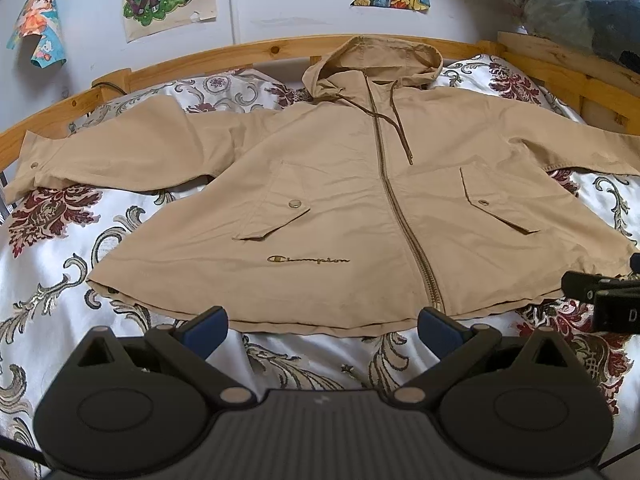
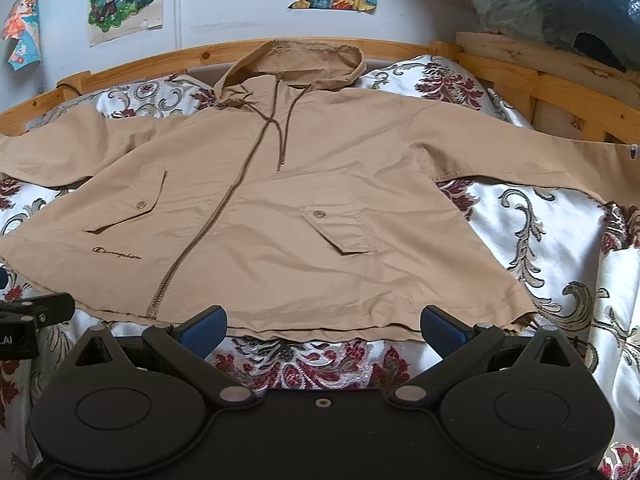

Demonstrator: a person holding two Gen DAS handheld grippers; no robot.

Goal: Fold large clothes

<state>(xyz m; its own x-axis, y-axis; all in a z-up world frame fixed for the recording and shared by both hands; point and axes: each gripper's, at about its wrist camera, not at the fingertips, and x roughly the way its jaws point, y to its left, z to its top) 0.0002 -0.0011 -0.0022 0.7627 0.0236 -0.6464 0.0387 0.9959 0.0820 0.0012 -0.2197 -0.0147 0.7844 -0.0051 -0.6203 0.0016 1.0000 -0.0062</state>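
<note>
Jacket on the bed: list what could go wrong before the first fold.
1. The jacket lies on glossy satin bedding, so it may slide when a sleeve is pulled.
2. The loose drawstrings may bunch inside a fold.
3. Both the left gripper and right gripper are open near the hem, far from the sleeves.

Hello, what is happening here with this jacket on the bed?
A person holds two grippers above the bed. A tan hooded jacket lies spread flat, front up, zipped, sleeves out. The left gripper and right gripper hover near its hem, jaws open, holding nothing. Folding has not begun.
</note>
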